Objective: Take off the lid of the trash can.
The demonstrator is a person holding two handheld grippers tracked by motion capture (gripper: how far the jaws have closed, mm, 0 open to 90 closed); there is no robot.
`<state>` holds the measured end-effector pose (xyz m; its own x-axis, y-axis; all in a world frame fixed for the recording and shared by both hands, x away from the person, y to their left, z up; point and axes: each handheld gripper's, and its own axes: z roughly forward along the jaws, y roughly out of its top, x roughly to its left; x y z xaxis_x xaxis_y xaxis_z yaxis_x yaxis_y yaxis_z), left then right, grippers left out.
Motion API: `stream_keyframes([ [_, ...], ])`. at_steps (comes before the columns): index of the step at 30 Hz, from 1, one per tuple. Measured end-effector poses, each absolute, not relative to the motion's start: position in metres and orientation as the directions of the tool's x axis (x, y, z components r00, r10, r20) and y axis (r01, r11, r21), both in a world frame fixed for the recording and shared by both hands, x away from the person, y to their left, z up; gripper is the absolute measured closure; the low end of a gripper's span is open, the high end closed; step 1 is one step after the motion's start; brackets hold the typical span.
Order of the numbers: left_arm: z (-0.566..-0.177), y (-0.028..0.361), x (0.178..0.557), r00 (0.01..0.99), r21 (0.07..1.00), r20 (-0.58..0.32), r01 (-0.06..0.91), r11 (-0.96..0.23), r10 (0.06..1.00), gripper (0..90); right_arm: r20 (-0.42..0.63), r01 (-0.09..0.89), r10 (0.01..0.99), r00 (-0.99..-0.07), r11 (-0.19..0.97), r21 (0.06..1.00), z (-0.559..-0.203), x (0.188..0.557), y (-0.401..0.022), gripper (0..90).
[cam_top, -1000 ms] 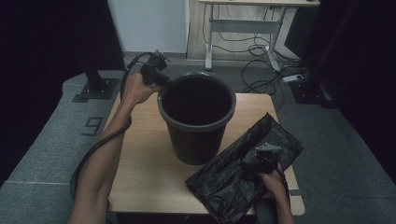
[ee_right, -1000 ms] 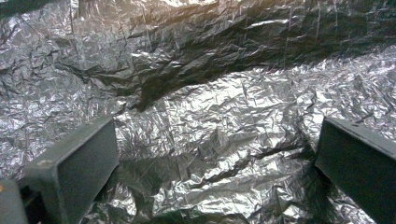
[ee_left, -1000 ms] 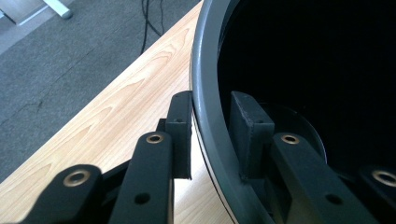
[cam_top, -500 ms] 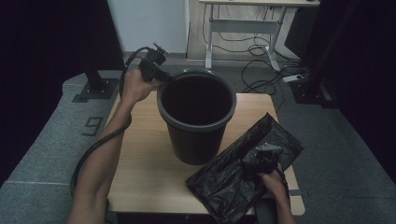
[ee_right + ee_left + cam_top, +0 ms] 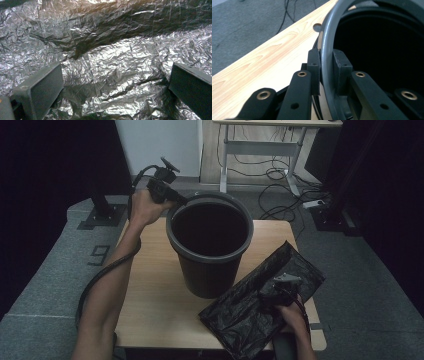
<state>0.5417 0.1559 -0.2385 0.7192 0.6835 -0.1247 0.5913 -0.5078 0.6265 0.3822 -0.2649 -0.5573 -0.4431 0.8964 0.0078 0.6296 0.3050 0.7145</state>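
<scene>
Left tongs (image 5: 325, 63) clamped on the grey rim of the black bucket (image 5: 210, 251), one jaw outside, one inside, having just been closing on that rim. Bucket upright near the middle of the wooden worktop (image 5: 150, 285), gripped at its far left edge. Right tongs (image 5: 115, 85) spread wide, jaws down on the crinkled black bin bag (image 5: 260, 305), nothing pinched between them. Bag lying flat at the worktop's near right corner, just beside the bucket's base. Cable trailing down along the left forearm.
</scene>
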Motion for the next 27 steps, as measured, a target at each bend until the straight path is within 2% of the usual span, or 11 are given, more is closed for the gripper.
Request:
stream_keyframes([
  [9, -0.23, 0.155, 0.539, 0.724, 0.635, -0.141, 0.589, -0.499, 0.676, 78.0, 0.008, 0.629, 0.896, -0.443, 0.305, 0.715, -0.557, 0.382, -0.265, 0.0],
  [27, -0.217, 0.165, 0.537, 0.705, 0.66, -0.256, 0.627, -0.413, 0.661, 79.0, 0.008, 0.63, 0.896, -0.444, 0.306, 0.714, -0.557, 0.382, -0.265, 0.0],
])
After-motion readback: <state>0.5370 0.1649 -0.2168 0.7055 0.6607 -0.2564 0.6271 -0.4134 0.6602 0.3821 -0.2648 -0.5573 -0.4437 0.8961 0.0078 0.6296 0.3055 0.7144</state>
